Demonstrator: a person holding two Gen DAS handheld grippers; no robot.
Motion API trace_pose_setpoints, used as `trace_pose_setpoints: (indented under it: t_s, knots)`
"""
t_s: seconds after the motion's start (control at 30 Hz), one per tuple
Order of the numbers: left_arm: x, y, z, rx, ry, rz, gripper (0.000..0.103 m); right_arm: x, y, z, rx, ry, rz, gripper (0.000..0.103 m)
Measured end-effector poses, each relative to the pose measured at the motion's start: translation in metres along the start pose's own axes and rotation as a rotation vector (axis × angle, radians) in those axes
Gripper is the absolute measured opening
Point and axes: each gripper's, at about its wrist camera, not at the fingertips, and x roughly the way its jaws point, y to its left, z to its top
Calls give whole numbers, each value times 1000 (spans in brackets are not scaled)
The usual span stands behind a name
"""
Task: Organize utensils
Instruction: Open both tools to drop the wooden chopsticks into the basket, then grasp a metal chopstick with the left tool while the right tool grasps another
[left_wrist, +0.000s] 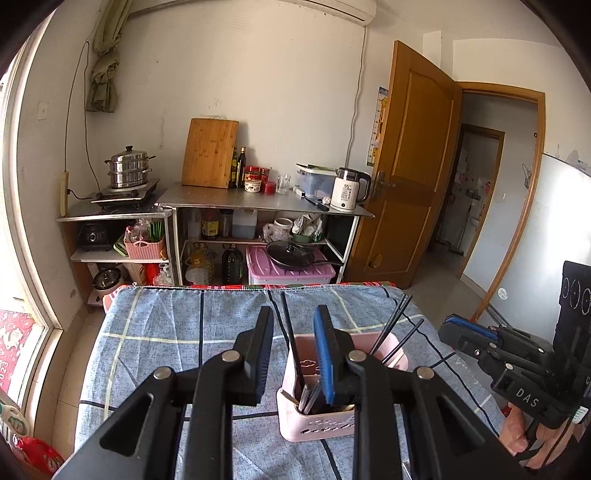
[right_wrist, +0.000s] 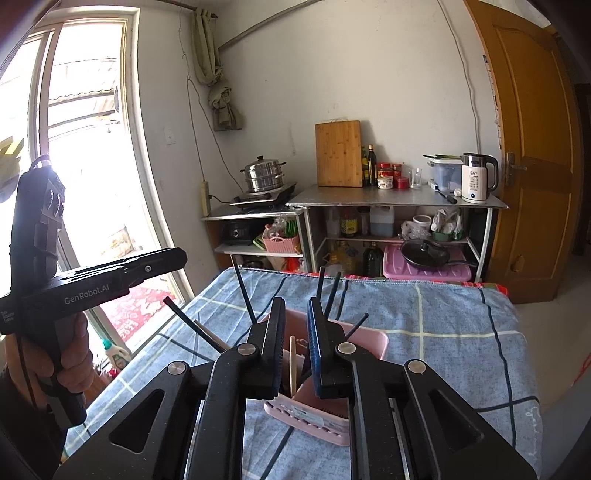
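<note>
Hovering: left tongs (left_wrist: 291, 354) and right tongs (right_wrist: 295, 343) both above the pink holder (left_wrist: 314, 424) on the checked-cloth desk (left_wrist: 155, 339)
Left tongs: apart, nothing between the blue pads — a black chopstick (left_wrist: 291, 343) passes behind the gap, not gripped
Right tongs: apart too, empty, seen side-on in the left view
Utensils: dark chopsticks (right_wrist: 245, 295) standing and fanned out in the holder; a pale wooden stick (right_wrist: 293, 365) upright in the near compartment
Done: seemingly most of it — no loose utensil visible on the cloth
Left: perhaps only straightening the leaning chopsticks; desk areas hidden under the tongs unknown
</note>
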Motion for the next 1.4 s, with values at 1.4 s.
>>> trace_pose_setpoints:
  t_s: [1.4]
  knots:
    - [-12,-64,-206,10,287,-83,27,-59,-19,-162,77,206,-89,13]
